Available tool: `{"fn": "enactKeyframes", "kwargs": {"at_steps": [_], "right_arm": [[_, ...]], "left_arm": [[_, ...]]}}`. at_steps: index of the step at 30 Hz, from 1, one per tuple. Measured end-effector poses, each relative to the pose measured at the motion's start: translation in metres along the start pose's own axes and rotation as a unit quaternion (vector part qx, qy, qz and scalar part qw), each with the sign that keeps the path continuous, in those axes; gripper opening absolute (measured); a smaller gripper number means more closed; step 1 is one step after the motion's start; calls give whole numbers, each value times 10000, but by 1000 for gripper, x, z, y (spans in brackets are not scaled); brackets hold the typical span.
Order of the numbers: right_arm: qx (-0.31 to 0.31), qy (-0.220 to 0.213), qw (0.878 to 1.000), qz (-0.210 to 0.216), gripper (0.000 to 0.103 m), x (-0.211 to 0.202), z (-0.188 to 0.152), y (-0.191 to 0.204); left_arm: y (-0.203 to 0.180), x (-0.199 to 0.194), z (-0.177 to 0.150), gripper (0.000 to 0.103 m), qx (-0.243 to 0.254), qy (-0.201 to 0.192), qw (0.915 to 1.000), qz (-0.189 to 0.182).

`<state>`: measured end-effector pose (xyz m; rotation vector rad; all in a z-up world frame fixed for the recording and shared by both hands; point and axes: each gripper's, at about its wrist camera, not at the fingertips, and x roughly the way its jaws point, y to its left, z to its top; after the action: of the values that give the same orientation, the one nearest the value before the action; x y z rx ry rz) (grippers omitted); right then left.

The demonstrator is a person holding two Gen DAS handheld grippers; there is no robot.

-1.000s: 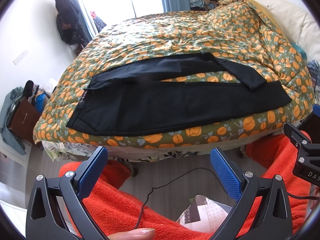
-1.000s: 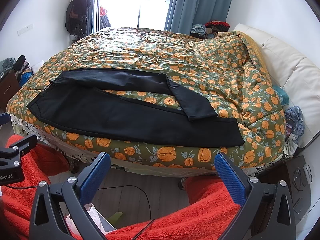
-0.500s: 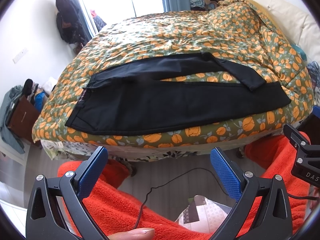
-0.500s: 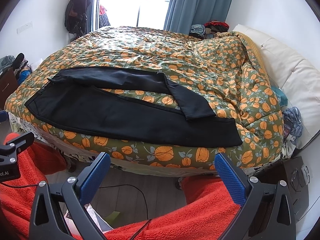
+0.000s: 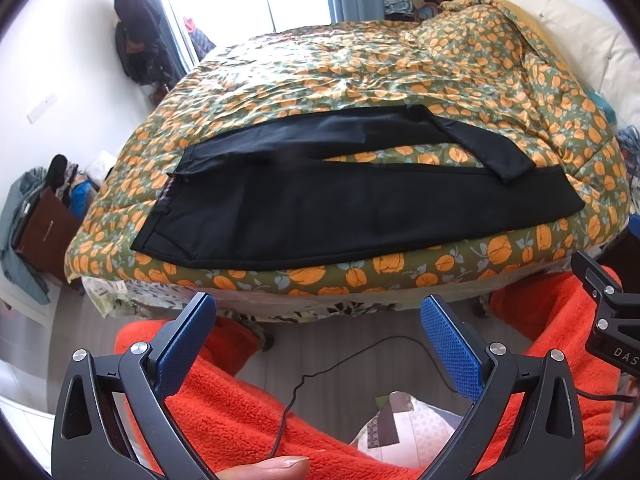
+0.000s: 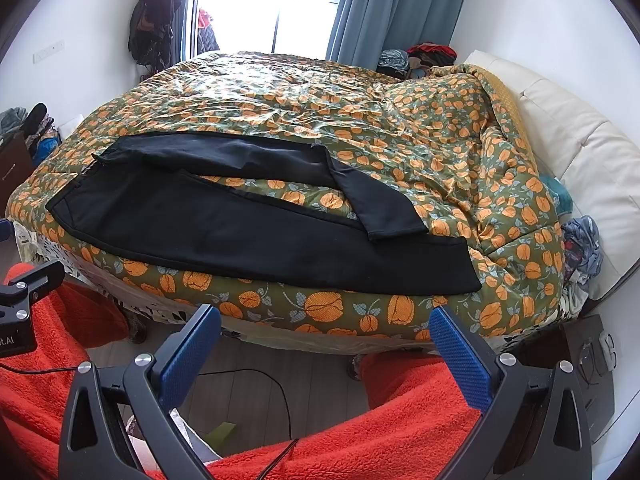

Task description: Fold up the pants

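Note:
Black pants [image 5: 304, 208] lie spread on the near side of a bed, waistband at the left, legs running right. The near leg lies straight along the bed edge; the far leg bends back over it at its cuff [image 5: 508, 162]. The pants also show in the right wrist view [image 6: 240, 224]. My left gripper [image 5: 316, 332] is open and empty, held over the floor below the bed edge. My right gripper [image 6: 324, 336] is open and empty, also short of the bed.
The bed carries a green quilt with orange flowers [image 6: 360, 112]. A cream headboard [image 6: 572, 148] is at the right. Orange fleece-clad legs [image 5: 248, 408] and a black cable [image 5: 340, 360] are below. A dark nightstand [image 6: 580, 364] stands at the right, clutter [image 5: 36, 216] at the left.
Both grippers have risen and edged slightly toward the bed; the pants sit lower in both views. Nothing was grasped.

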<state>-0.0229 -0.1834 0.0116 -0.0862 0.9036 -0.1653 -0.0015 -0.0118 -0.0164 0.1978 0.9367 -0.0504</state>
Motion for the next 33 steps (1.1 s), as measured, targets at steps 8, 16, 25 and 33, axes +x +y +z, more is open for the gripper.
{"fn": "enactKeyframes", "kwargs": {"at_steps": [8, 16, 25, 33], "right_arm": [[689, -2953, 9518, -473, 103, -87, 14, -62], [89, -2011, 9772, 672, 103, -4, 24, -58], [520, -496, 9862, 1491, 102, 101, -32, -51], [-1360, -112, 9900, 361, 72, 221, 16, -97]], "left_arm": [[58, -27, 36, 103, -628, -1953, 9787, 97], [61, 61, 18, 102, -1206, -552, 9882, -769], [8, 101, 22, 102, -417, -71, 9943, -978], [15, 122, 40, 102, -641, 31, 9928, -1016]]}}
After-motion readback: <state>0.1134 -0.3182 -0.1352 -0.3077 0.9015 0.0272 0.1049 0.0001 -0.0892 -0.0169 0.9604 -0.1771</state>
